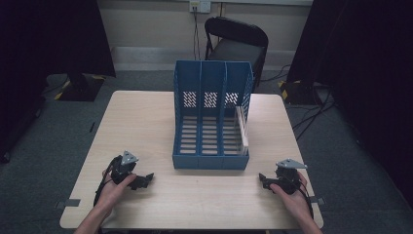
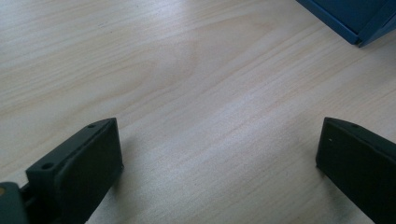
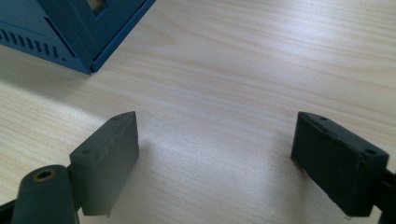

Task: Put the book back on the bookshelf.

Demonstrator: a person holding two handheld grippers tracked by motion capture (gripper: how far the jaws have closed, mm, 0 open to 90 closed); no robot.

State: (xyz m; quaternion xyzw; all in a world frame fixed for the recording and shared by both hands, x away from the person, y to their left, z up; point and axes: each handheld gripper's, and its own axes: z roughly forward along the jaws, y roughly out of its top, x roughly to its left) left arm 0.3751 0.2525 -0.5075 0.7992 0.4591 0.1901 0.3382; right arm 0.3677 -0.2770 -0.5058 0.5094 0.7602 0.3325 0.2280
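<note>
A blue three-slot file rack [image 1: 212, 117] stands in the middle of the light wooden table [image 1: 141, 122], its open side facing the person. A white booklet or thin stack [image 1: 242, 127] leans upright in the rightmost slot. My left gripper [image 1: 146, 179] rests on the table near the front left, held by a hand, jaws wide apart over bare wood [image 2: 215, 140]. My right gripper [image 1: 263, 180] rests near the front right, also open with nothing between its jaws [image 3: 215, 140]. A corner of the rack [image 2: 355, 18] lies ahead of the left gripper, and another corner [image 3: 79, 32] ahead of the right.
A black folding chair [image 1: 237, 44] stands behind the table's far edge. Dark curtains hang at both sides, and cables run over the grey floor at the right. Bare tabletop lies on either side of the rack.
</note>
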